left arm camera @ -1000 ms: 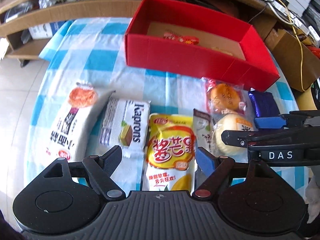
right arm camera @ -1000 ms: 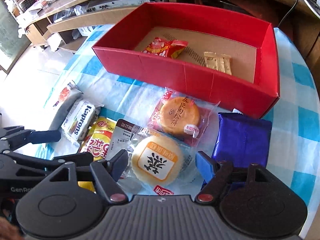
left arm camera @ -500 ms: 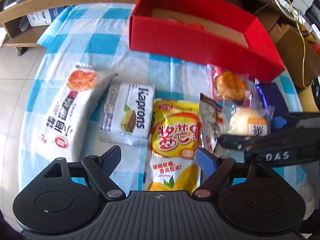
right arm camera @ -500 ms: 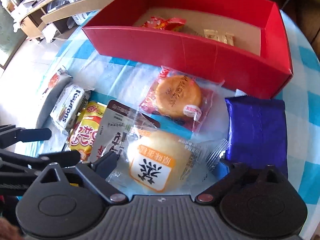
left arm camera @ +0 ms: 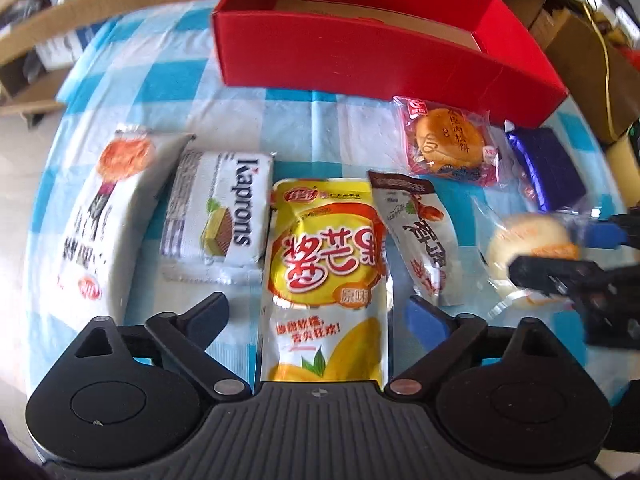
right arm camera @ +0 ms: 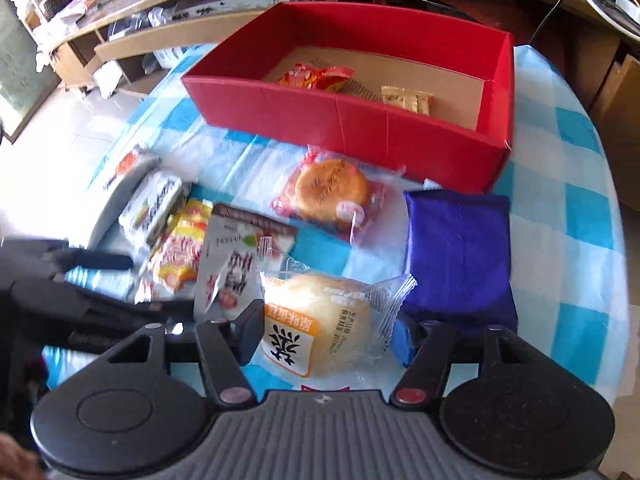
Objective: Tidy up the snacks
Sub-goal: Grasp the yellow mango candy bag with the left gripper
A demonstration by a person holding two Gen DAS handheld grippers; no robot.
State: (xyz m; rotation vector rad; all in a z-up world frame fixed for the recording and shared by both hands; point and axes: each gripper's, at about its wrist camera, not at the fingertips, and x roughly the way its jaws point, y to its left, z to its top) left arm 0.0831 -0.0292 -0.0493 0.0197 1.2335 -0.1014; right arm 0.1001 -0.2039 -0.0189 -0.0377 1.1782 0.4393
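Note:
A red box [right arm camera: 340, 116] stands at the far side of the table, with a red-orange packet [right arm camera: 314, 76] and a beige packet [right arm camera: 406, 100] inside. My right gripper [right arm camera: 326, 334] is shut on a pale wrapped bun [right arm camera: 320, 320] and holds it off the cloth; the bun also shows in the left wrist view [left arm camera: 528, 240]. My left gripper [left arm camera: 320, 314] is open, straddling the yellow mango snack bag [left arm camera: 324, 272] that lies flat. The red box also shows in the left wrist view [left arm camera: 360, 60].
On the blue-checked cloth [right arm camera: 580, 184] lie a golden wrapped cake [right arm camera: 332, 190], a purple pack [right arm camera: 458, 252], a white-brown pouch [left arm camera: 420, 236], a Kaprons wafer pack [left arm camera: 224, 216] and a long white pack [left arm camera: 100, 220]. Wooden shelves [right arm camera: 200, 36] stand behind the table.
My right gripper has closed on the pale bun and lifted it off the white-brown pouch. My left gripper has moved forward and lower over the yellow bag.

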